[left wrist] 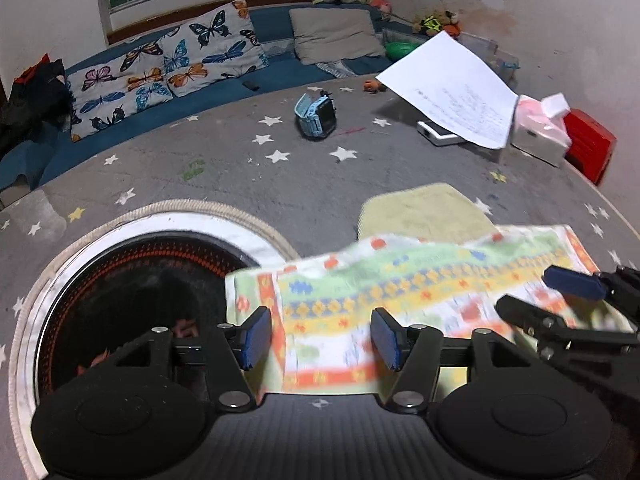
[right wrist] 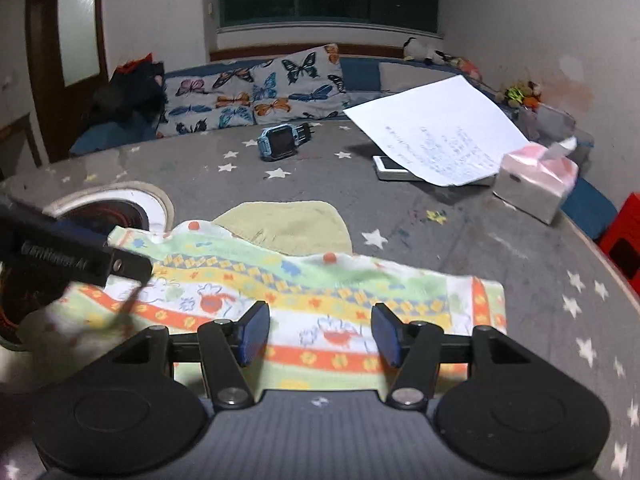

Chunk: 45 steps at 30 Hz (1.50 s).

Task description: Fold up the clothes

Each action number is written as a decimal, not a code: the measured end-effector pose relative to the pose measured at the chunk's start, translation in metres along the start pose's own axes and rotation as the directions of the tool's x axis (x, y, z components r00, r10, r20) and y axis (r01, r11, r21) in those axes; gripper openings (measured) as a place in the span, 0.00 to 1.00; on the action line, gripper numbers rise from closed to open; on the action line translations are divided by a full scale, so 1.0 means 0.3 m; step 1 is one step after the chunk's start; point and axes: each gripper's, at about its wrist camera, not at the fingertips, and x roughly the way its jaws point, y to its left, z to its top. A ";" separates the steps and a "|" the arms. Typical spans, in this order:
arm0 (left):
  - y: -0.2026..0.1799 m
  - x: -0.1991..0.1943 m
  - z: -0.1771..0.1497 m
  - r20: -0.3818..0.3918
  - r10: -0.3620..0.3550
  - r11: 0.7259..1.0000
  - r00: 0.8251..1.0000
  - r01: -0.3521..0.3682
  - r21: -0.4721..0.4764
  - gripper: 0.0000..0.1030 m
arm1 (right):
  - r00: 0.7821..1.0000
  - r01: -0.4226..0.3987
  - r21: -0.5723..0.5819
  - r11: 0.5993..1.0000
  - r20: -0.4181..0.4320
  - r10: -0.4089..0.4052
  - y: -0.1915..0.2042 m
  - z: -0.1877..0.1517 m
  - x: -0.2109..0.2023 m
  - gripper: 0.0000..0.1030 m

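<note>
Patterned cloth (right wrist: 304, 300) lies folded over on the table (right wrist: 500, 248), near edge under both claws, partly over a yellow cloth (right wrist: 288, 224). Left gripper (left wrist: 320, 338) and right gripper (right wrist: 320, 336) both released, nothing pinched. Looks like between folds. Next: pinch one end, carry it across.

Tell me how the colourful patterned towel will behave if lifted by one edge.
The colourful patterned towel probably hangs limp: it already lies rumpled, in soft folds. It looks thin, so likely light. Its far edge lies over the pale yellow cloth, so lifting might drag that along.
</note>
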 end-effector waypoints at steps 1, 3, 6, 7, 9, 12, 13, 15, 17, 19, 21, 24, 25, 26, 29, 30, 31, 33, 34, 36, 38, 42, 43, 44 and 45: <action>0.000 -0.014 -0.016 0.002 -0.005 1.000 1.000 0.005 0.003 0.58 | 1.000 -0.009 0.009 1.000 0.007 0.009 0.000 -0.012 -0.019 0.60; 0.003 -0.033 -0.050 0.002 -0.005 1.000 1.000 0.005 -0.001 0.58 | 1.000 -0.004 0.005 1.000 0.013 0.004 0.008 -0.041 -0.051 0.61; 0.006 -0.053 -0.098 -0.004 -0.006 1.000 1.000 0.006 -0.012 0.58 | 1.000 -0.003 0.013 1.000 0.020 0.003 0.015 -0.085 -0.104 0.61; 0.006 -0.058 -0.112 -0.006 -0.005 1.000 1.000 0.004 -0.016 0.58 | 1.000 -0.004 0.018 1.000 0.023 0.004 0.016 -0.099 -0.123 0.61; 0.007 -0.069 -0.139 -0.004 0.007 1.000 1.000 -0.007 -0.019 0.58 | 0.999 0.004 0.030 1.000 0.039 -0.005 0.018 -0.129 -0.163 0.63; 0.004 -0.077 -0.165 0.002 0.027 1.000 1.000 -0.027 -0.011 0.60 | 0.999 0.016 0.034 0.999 0.029 -0.017 0.021 -0.161 -0.183 0.69; 0.005 -0.086 -0.169 0.004 0.030 0.999 1.000 -0.029 -0.014 0.60 | 0.999 0.021 0.038 0.999 0.029 -0.022 0.021 -0.164 -0.188 0.71; 0.009 -0.108 -0.176 0.010 0.026 0.999 1.000 -0.025 -0.022 0.61 | 0.999 0.033 0.045 0.998 0.029 -0.034 0.020 -0.169 -0.200 0.74; 0.014 -0.135 -0.189 0.022 0.025 0.999 0.999 -0.024 -0.029 0.68 | 0.998 0.041 0.056 0.998 0.041 -0.043 0.022 -0.173 -0.222 0.82; 0.021 -0.157 -0.207 0.029 0.020 0.999 0.999 -0.019 -0.041 0.72 | 0.998 0.045 0.065 0.997 0.046 -0.048 0.026 -0.179 -0.238 0.86; 0.027 -0.173 -0.226 0.026 0.015 0.999 1.000 -0.014 -0.052 0.75 | 0.998 0.045 0.075 0.996 0.040 -0.048 0.032 -0.187 -0.247 0.90; 0.030 -0.208 -0.263 0.037 0.020 0.999 0.999 -0.018 -0.051 0.81 | 0.998 0.055 0.086 0.995 0.039 -0.058 0.046 -0.197 -0.262 0.97; 0.031 -0.219 -0.274 0.042 0.024 0.999 0.999 -0.022 -0.048 0.84 | 0.997 0.064 0.086 0.994 0.042 -0.067 0.056 -0.203 -0.270 1.00; 0.031 -0.231 -0.286 0.047 0.029 0.999 0.998 -0.027 -0.044 0.85 | 0.996 0.067 0.085 0.994 0.045 -0.071 0.063 -0.207 -0.277 1.00; 0.036 -0.263 -0.319 0.057 0.036 0.999 0.998 -0.034 -0.040 0.90 | 0.997 0.066 0.075 0.995 0.035 -0.069 0.088 -0.217 -0.289 1.00; 0.038 -0.272 -0.329 0.060 0.037 0.999 0.998 -0.034 -0.040 0.91 | 0.997 0.065 0.073 0.995 0.032 -0.067 0.095 -0.219 -0.291 1.00; 0.040 -0.280 -0.339 0.062 0.037 0.999 0.997 -0.035 -0.040 0.93 | 0.998 0.060 0.070 0.996 0.029 -0.062 0.107 -0.224 -0.296 1.00; 0.043 -0.293 -0.357 0.061 0.036 0.999 0.998 -0.033 -0.043 0.96 | 0.998 0.060 0.067 0.996 0.027 -0.062 0.124 -0.233 -0.301 1.00; 0.045 -0.299 -0.366 0.060 0.035 0.998 0.998 -0.033 -0.047 0.96 | 0.998 0.063 0.063 0.996 0.021 -0.064 0.135 -0.236 -0.302 1.00; 0.051 -0.308 -0.381 0.057 0.034 0.998 0.998 -0.030 -0.062 0.97 | 0.998 0.062 0.056 0.996 0.013 -0.063 0.151 -0.243 -0.306 1.00; 0.053 -0.318 -0.398 0.057 0.038 0.997 0.998 -0.034 -0.068 1.00 | 0.998 0.065 0.046 0.997 0.009 -0.065 0.168 -0.251 -0.312 1.00; 0.060 -0.335 -0.426 0.057 0.035 0.996 0.998 -0.030 -0.082 1.00 | 0.997 0.079 0.018 0.997 0.011 -0.079 0.198 -0.262 -0.332 1.00; 0.063 -0.339 -0.433 0.057 0.033 0.996 0.998 -0.028 -0.086 1.00 | 0.996 0.084 0.009 0.996 0.014 -0.084 0.206 -0.264 -0.338 1.00; 0.068 -0.344 -0.440 0.057 0.033 0.995 0.998 -0.028 -0.094 1.00 | 0.996 0.089 0.006 0.996 0.016 -0.089 0.211 -0.266 -0.343 1.00; 0.073 -0.349 -0.446 0.057 0.033 0.994 0.998 -0.028 -0.101 1.00 | 0.996 0.093 0.003 0.996 0.018 -0.093 0.216 -0.269 -0.348 1.00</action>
